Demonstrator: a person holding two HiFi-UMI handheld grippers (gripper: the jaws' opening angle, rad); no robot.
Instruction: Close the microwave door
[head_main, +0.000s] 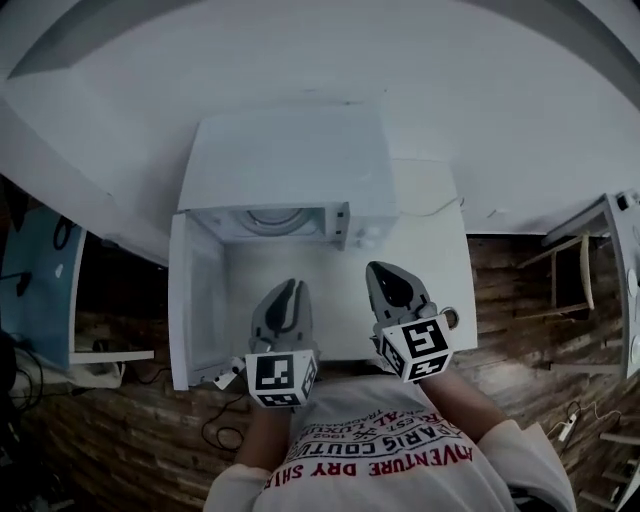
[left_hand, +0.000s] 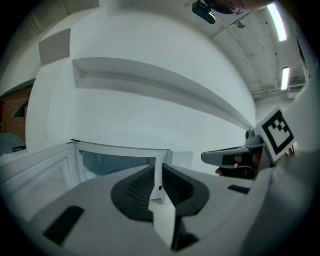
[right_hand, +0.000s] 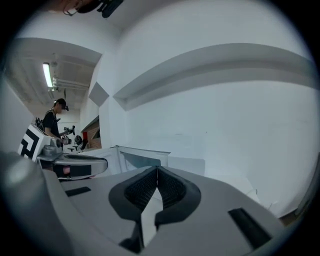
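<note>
Microwave (head_main: 290, 160) is found at the back of a white table (head_main: 440, 270), against a white wall. Its door (head_main: 195, 300) is swung fully open to the left, and the cavity (head_main: 268, 221) is exposed, with a round turntable faintly seen inside.

Both grippers are held above the table in front of the oven, apart from it and from the door. The left gripper (head_main: 289, 286) is seen with its jaws parted by a narrow slit, and nothing is held between them. The right gripper (head_main: 382, 270) is seen with its jaw tips pressed together, and nothing is pinched. A cube with black-and-white square markers is carried on each.

Writing is noted only on the person's white shirt (head_main: 380, 455), printed in red and black and seen upside down. The words "ADVENTURE DRY" can be read; the remaining lines are cut off or too small to be made out.
</note>
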